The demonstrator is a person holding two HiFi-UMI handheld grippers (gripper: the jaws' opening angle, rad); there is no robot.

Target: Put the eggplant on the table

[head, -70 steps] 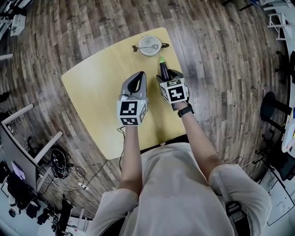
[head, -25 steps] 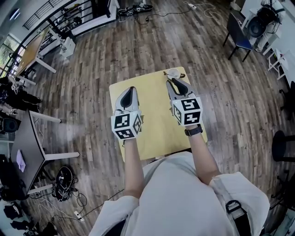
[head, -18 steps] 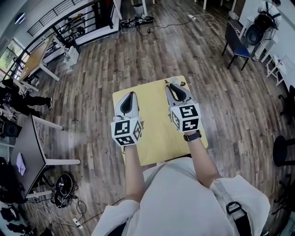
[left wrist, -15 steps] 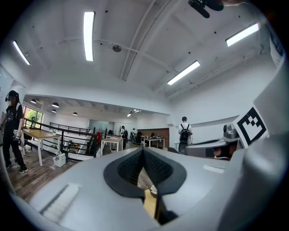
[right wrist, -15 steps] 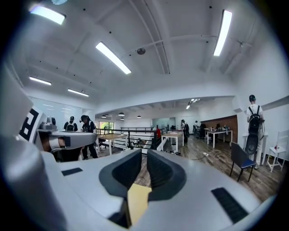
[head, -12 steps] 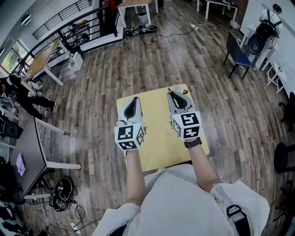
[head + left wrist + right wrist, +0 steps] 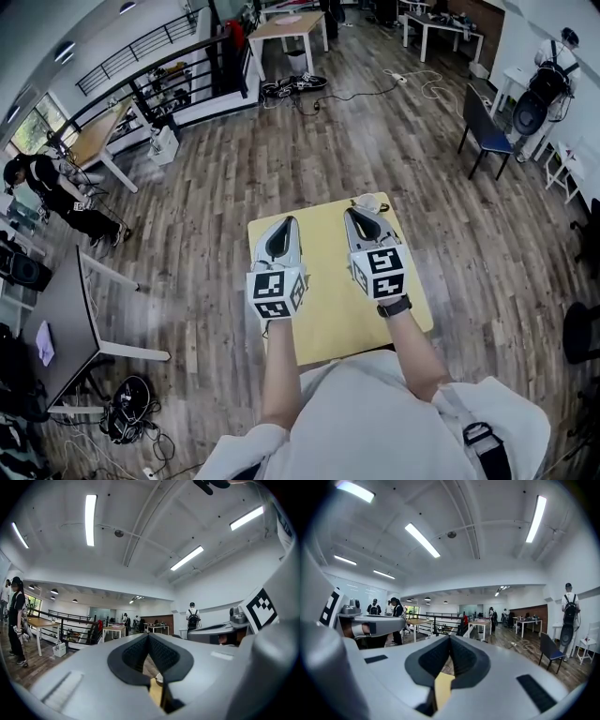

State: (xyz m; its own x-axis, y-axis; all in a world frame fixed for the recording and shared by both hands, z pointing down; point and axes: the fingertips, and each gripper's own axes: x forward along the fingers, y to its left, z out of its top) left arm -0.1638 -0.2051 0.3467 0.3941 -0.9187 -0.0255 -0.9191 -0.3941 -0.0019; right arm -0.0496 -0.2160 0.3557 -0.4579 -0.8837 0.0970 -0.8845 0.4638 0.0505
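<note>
Head view: we hold the left gripper (image 7: 285, 222) and right gripper (image 7: 355, 212) side by side over the yellow table (image 7: 323, 314), both with jaws pressed together on nothing. A white bowl (image 7: 373, 200) sits at the table's far edge, just beyond the right gripper. The eggplant shows in none of our views. Wood floor (image 7: 197, 234) lies open round the table; a blue chair (image 7: 483, 127) and dark desk (image 7: 47, 309) stand well apart

White bowl (image 7: 372, 201) sits just past the right tool (image 7: 355, 215) tip. Blue chair (image 7: 488, 131) stands well off to its right on the wood floor (image 7: 394, 103). Black railing (image 7: 173, 86) and a person (image 7: 45, 183) are far left of the left tool (image 7: 285, 227), with a dark desk (image 7: 42, 314) nearer, low left.
</note>
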